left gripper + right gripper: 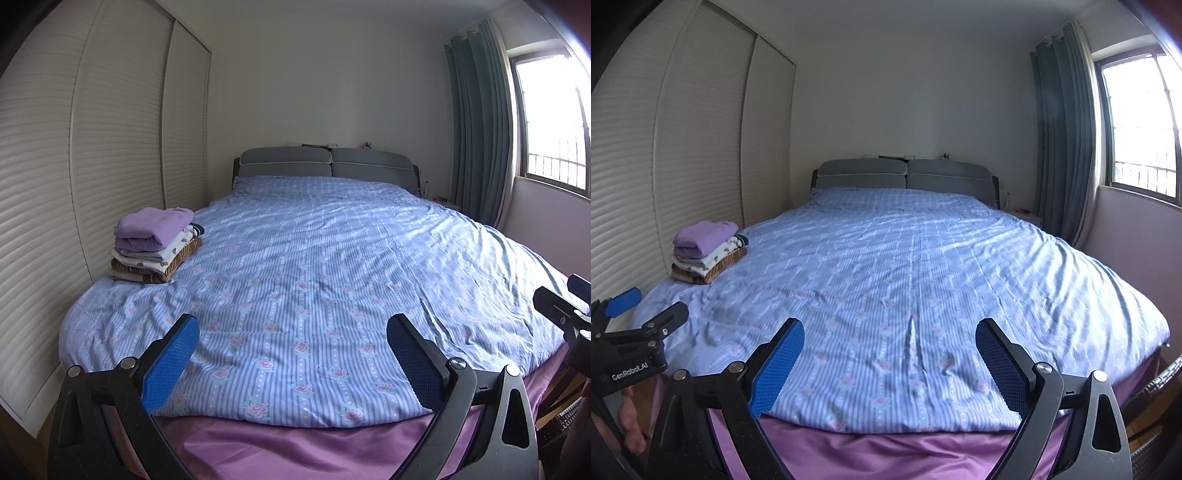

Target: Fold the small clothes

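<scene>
Left gripper (pixel 291 325) held wide open with nothing between the pads, right gripper (pixel 890 328) likewise, folded clothes stack (pixel 157 245) placed on blue quilt (pixel 332 258), near wardrobe (pixel 92 147).

Both wrist cameras sit low at the foot of the bed (pixel 295 258), facing its headboard (pixel 905 177) at twelve o'clock; both share the folded clothes stack (pixel 155 245) near ten o'clock.

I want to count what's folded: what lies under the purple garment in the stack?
Under the purple garment sit a white patterned piece, a dark striped edge and a brown patterned piece at the bottom. Their covered parts, and any thinner layers, are hidden.
</scene>
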Motion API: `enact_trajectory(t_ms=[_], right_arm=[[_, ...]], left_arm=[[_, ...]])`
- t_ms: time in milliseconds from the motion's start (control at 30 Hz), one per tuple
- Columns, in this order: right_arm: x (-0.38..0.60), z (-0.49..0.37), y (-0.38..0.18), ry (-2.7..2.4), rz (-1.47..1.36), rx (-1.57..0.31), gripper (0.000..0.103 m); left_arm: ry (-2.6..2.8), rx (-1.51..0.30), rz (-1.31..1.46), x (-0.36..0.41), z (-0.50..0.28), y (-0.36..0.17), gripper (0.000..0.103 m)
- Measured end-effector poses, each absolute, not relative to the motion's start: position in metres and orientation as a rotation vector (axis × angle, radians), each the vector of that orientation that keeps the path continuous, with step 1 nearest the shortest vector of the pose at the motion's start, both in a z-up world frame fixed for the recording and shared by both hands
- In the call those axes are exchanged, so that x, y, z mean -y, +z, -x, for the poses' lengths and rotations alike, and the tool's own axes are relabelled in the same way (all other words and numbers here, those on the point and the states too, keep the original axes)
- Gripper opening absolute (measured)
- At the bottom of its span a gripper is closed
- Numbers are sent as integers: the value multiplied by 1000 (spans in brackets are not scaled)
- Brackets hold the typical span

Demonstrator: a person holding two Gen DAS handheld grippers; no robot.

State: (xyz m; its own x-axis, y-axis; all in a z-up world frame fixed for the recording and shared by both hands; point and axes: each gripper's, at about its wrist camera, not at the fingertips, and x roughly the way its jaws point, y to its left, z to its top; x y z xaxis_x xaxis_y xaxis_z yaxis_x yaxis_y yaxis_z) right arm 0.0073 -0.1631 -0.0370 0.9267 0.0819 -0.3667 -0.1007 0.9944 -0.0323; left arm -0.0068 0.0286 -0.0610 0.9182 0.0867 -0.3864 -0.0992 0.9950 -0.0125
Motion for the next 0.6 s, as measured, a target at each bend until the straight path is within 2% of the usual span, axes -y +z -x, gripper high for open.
enact_trajectory(t_ms=[600], right_arm=[[167, -9, -42, 82, 44, -375, 95]], left_arm=[[94, -402, 31, -30, 5, -64, 103]])
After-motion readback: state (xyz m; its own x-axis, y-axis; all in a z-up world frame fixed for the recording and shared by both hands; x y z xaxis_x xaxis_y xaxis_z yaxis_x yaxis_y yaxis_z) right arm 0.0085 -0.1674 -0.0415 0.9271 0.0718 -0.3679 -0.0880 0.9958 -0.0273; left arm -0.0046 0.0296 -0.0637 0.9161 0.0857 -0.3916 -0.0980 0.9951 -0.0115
